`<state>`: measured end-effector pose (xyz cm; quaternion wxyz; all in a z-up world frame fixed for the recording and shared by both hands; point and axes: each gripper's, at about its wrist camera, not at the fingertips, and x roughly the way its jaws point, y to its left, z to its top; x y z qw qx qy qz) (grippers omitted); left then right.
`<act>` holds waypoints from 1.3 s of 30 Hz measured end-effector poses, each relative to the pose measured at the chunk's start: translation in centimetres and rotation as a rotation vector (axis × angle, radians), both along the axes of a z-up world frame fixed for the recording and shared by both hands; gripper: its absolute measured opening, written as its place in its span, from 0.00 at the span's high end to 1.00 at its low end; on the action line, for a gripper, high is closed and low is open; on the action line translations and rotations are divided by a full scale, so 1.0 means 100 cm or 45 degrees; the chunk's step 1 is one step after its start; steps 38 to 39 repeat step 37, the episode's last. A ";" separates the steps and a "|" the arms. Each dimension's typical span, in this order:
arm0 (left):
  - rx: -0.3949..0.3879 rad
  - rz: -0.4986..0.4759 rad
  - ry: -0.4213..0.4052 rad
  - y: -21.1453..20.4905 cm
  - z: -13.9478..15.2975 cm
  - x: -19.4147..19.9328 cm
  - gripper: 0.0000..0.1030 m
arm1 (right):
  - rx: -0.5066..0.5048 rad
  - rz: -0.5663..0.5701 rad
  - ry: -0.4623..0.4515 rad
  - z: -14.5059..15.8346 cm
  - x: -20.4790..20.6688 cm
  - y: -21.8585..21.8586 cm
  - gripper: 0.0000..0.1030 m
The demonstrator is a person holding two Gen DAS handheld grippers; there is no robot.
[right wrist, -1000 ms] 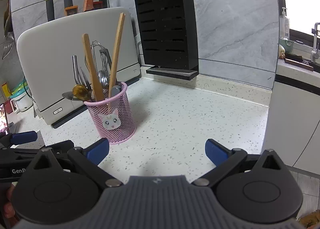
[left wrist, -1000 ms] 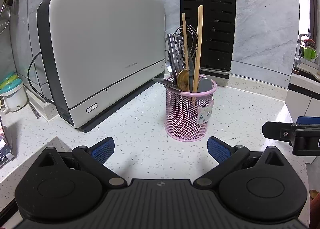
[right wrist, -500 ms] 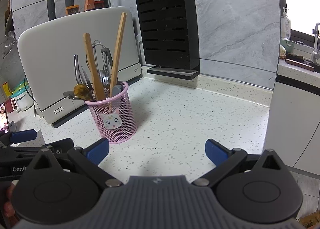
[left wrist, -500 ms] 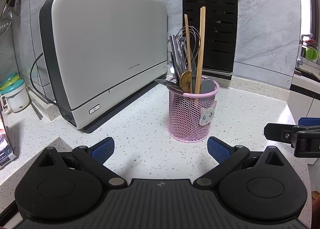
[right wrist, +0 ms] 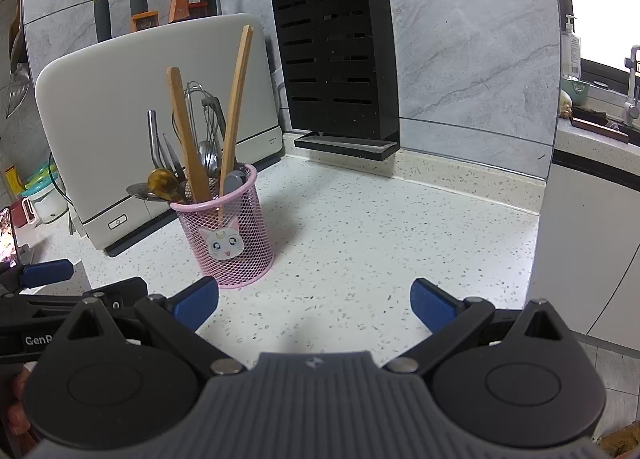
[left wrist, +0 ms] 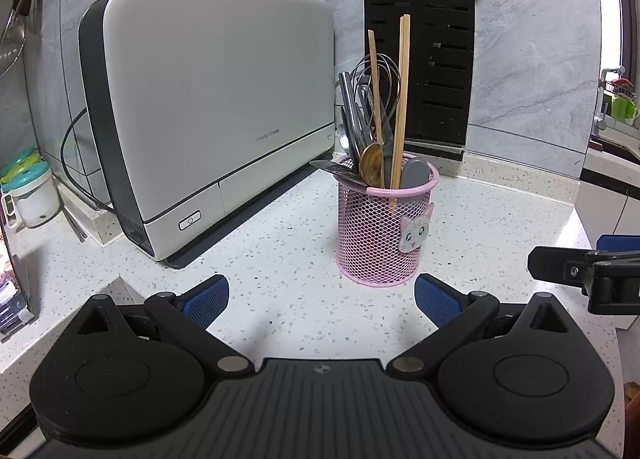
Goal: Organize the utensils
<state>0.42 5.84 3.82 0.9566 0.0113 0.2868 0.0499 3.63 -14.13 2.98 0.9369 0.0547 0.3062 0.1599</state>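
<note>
Standing upright on the white speckled stone surface [left wrist: 280, 259], pink wire-mesh cup with a cat-face tag [left wrist: 385, 225], just ahead of both tools and touching neither. Seen from the left tongs [left wrist: 322, 295], sitting slightly right of centre, a little beyond the blue pads; seen from the right tongs [right wrist: 314, 301], lying ahead and to the left, near the left pad. Roughly equal reach for either hand, the left tongs more squarely lined up with it. Both pairs of tongs spread wide, gripping nothing.

Filling the cup, all long axes close to vertical: two pale wooden sticks [right wrist: 236, 99] leaning right, a flat wooden spatula [right wrist: 186, 135] leaning left, a wire whisk [left wrist: 382, 87], several steel handles [left wrist: 349, 111], a brass-coloured spoon bowl [left wrist: 371, 169], a grey rounded piece [left wrist: 414, 175] at the rim. One steel spoon bowl [right wrist: 138, 191] tipping out over the cup's left edge.

Behind and left of the cup, a large white appliance with a dark side band [left wrist: 208, 107]; behind and right, a black slotted knife block [right wrist: 340, 59] against the grey wall.

No loose utensil visible anywhere on the surface. Fitting either a finished gathering into the cup or a mixed bunch awaiting sorting; not settled by these views. Any grasp here calling for a pinch from above on an upright handle, with neighbours crowding close.
</note>
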 end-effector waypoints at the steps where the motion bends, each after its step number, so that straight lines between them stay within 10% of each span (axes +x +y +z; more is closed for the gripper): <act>1: 0.000 0.000 0.000 0.000 0.000 0.000 0.00 | 0.001 0.000 0.000 0.000 0.000 0.000 0.03; 39: 0.025 -0.007 -0.024 0.000 0.003 -0.002 0.00 | 0.001 -0.002 0.000 0.000 0.000 0.000 0.03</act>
